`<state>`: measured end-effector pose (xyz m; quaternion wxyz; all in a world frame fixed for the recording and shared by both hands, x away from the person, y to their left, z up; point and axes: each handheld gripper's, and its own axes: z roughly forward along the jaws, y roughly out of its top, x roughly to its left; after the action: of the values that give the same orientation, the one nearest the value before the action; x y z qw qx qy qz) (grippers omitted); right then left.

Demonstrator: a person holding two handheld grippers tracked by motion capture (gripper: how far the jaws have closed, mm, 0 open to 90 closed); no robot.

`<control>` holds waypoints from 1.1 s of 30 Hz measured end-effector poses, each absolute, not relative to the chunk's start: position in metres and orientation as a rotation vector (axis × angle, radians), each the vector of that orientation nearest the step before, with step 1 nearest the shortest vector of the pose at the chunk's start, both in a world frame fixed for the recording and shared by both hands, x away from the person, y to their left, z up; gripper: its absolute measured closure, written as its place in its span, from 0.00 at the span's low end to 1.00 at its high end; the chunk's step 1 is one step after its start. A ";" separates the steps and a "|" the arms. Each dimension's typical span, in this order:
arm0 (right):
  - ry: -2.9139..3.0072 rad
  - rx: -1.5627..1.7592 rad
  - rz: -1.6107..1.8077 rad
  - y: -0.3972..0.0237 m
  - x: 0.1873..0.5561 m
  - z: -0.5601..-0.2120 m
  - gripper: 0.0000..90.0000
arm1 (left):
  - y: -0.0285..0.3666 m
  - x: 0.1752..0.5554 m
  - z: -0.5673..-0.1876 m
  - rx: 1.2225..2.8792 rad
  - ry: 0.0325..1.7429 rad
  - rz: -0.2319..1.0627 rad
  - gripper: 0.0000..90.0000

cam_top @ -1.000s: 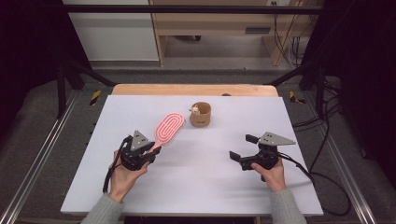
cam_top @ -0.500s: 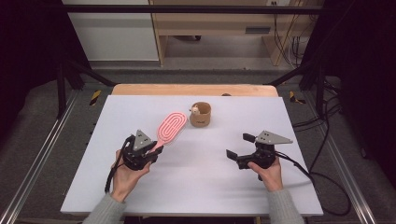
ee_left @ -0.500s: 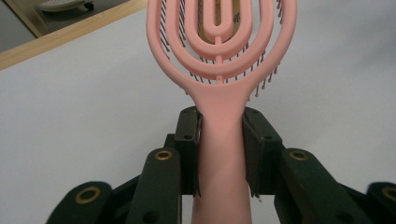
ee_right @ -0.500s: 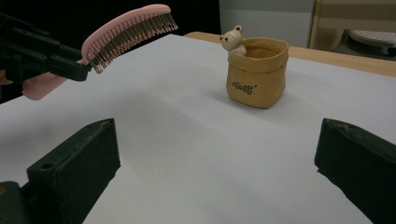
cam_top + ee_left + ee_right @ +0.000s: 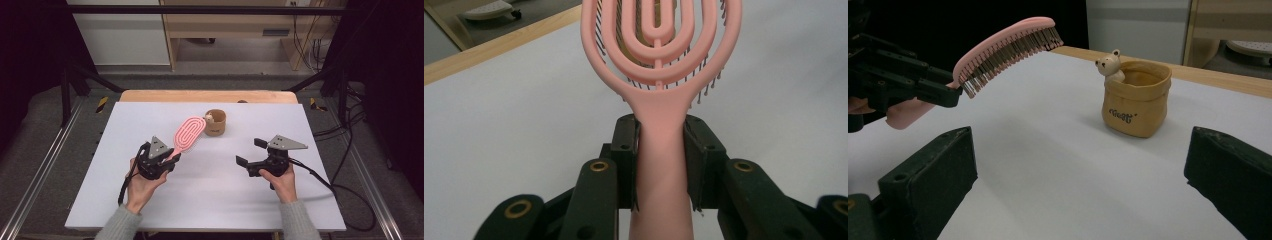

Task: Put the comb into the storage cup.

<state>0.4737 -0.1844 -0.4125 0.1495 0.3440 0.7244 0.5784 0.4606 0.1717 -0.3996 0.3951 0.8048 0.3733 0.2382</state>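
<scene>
Holding step, brush in transit. Left gripper (image 5: 170, 159) clamping the handle of the pink plastic oval hairbrush with looped open head (image 5: 188, 134), jaws pressed against both sides of the handle in the left gripper view, near the neck (image 5: 661, 150). Brush lifted off the white desk (image 5: 210, 200), head tilted up and away, bristles facing down (image 5: 1008, 45). Right gripper (image 5: 250, 156) idling on the right side, jaws spread wide, gripping nothing, aimed at the space between brush and pot.

Farther back: small tan pot shaped like a paper bag with a bear figure on its rim (image 5: 215, 122), standing upright, just beyond the brush head, not touching.

Probably heading for dropping the brush into the pot. Needing next: carrying the brush over the opening, turning it upright, lowering, then releasing. Narrow mouth, light pot, so risking a tip-over; steadying with the right gripper possibly worthwhile.
</scene>
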 end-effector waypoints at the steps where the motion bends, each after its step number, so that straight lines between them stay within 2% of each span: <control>1: 2.079 0.991 1.664 -0.183 0.474 -0.412 0.01 | 0.171 0.461 -0.400 2.040 0.946 0.604 0.77; 33: 2.069 1.016 1.736 -0.155 0.482 -0.403 0.01 | 0.150 0.457 -0.407 1.988 0.954 0.589 0.77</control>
<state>0.4820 -0.1545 -0.4026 0.1279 0.3492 0.7111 0.5966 0.4573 0.1496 -0.4065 0.4167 0.7918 0.3800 0.2345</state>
